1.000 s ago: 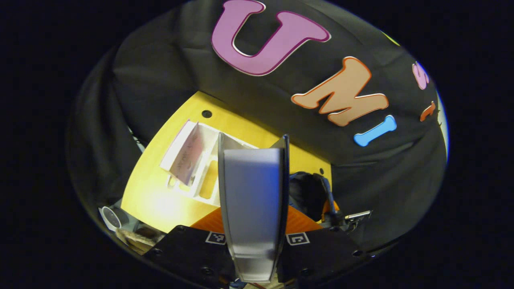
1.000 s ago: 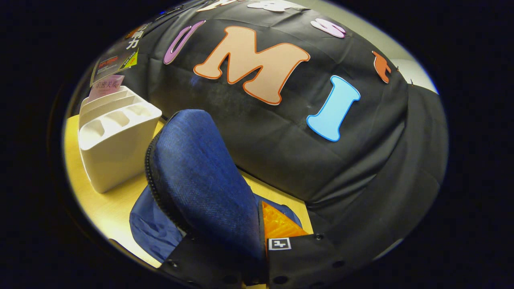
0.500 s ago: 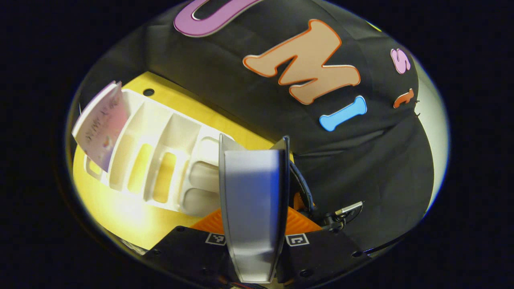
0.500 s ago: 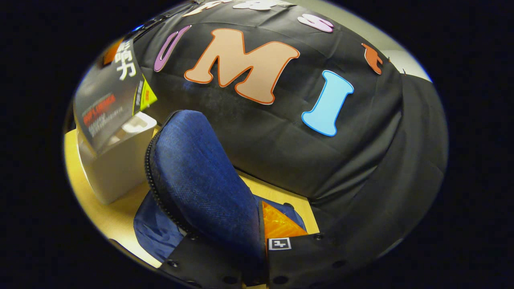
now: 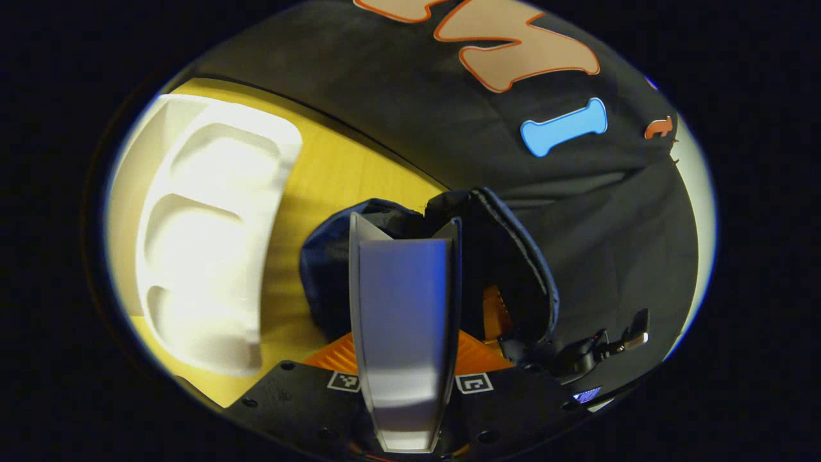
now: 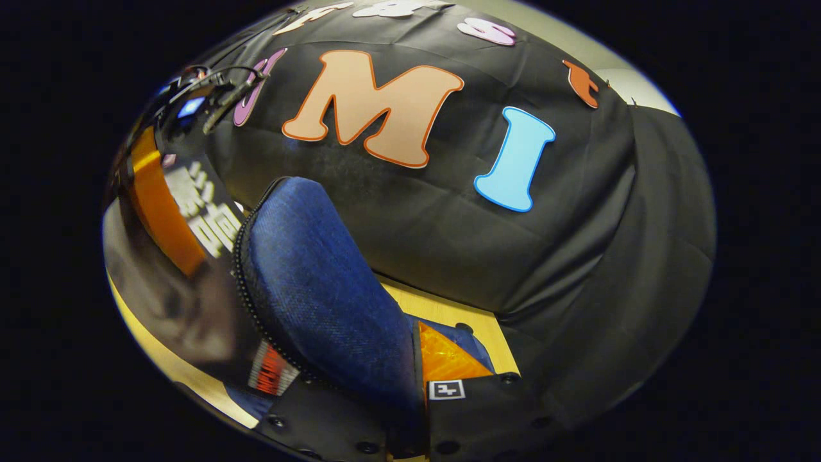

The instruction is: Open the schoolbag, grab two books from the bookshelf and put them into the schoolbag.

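In the left gripper view, my left gripper is shut on a book that stands edge-on between its fingers. The book's far end hangs over the open mouth of the dark blue schoolbag. In the right gripper view, the same book shows its dark cover at the left, tilted down beside the bag's blue flap. My right gripper is shut on that flap and holds it up. The left gripper shows above the book. The right gripper shows at the bag's right rim.
A white bookshelf with several slots stands on the yellow table left of the bag. The black cloth wall rises close behind the table. A strip of table shows right of the flap.
My left gripper has carried the book from above the white bookshelf over to the schoolbag's mouth. In the right gripper view the book now covers the shelf. The flap stays held up.
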